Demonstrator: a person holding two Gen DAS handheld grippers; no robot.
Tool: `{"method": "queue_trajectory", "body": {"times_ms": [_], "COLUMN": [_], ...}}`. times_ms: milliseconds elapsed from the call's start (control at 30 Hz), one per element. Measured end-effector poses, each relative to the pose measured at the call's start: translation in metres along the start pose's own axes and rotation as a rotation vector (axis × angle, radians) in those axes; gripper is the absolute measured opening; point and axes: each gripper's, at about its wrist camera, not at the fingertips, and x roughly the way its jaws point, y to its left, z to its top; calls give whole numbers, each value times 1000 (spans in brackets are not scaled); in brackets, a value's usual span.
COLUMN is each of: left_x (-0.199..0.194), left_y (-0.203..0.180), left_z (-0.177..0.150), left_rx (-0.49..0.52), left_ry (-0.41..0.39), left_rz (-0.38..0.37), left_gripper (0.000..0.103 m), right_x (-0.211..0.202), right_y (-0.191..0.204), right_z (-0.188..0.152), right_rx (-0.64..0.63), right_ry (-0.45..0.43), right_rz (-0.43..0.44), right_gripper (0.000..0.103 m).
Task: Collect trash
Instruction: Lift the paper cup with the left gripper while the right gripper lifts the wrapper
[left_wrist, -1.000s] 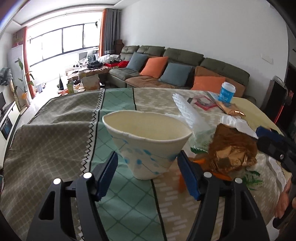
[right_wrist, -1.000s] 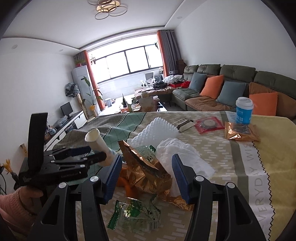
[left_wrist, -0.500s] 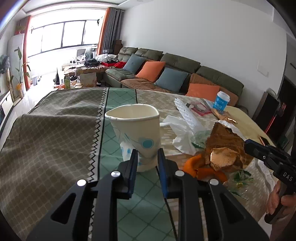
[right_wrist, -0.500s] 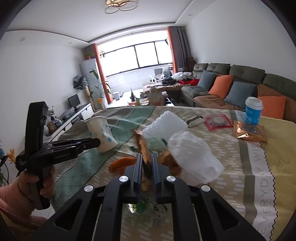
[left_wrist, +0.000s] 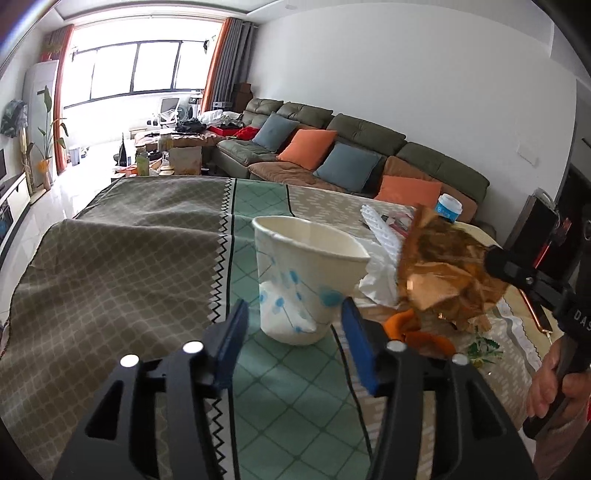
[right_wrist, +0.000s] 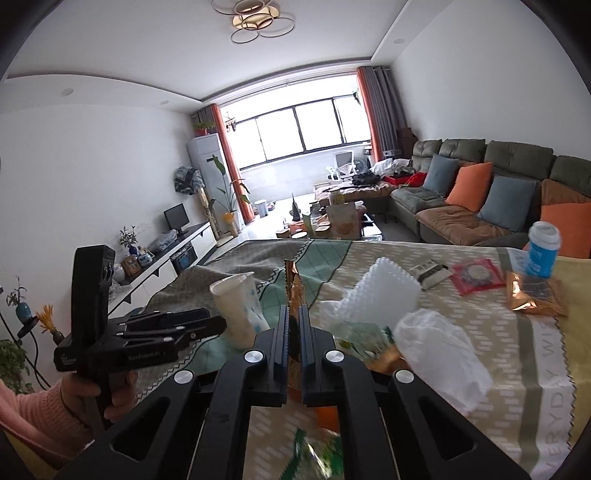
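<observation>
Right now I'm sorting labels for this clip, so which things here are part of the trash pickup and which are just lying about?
Job in hand:
- gold foil wrapper, pinched in the right gripper
- dented paper cup, between the fingers of the open left gripper
- white plastic bag
- orange scrap

Just lying about:
- blue lidded cup
- sofa cushions
- tablecloth

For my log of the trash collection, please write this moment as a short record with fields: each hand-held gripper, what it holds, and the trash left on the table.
left hand-held gripper: open, fingers on either side of the paper cup, not touching
paper cup: upright on the tablecloth, dented
right hand-held gripper: shut on the gold foil wrapper
remaining trash: white plastic bag, orange peel, blue lidded cup
</observation>
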Motion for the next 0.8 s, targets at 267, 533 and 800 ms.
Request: {"method": "queue_trajectory", "body": {"times_ms": [267, 533, 800], "left_x": [7, 17, 18], "left_y": [-22, -41, -29], "left_z": [5, 7, 4], "left_rx": [78, 125, 104], "left_ry": [-16, -9, 9], "left_rz": [32, 59, 20], "left_gripper": [62, 62, 61], "right_x": [22, 21, 25], "right_y": [-3, -11, -8], "right_z": [2, 1, 3], "right_rx": [12, 27, 19], "right_ry": [18, 17, 26], "right_rz": [7, 0, 22], "right_gripper": [5, 5, 5]}}
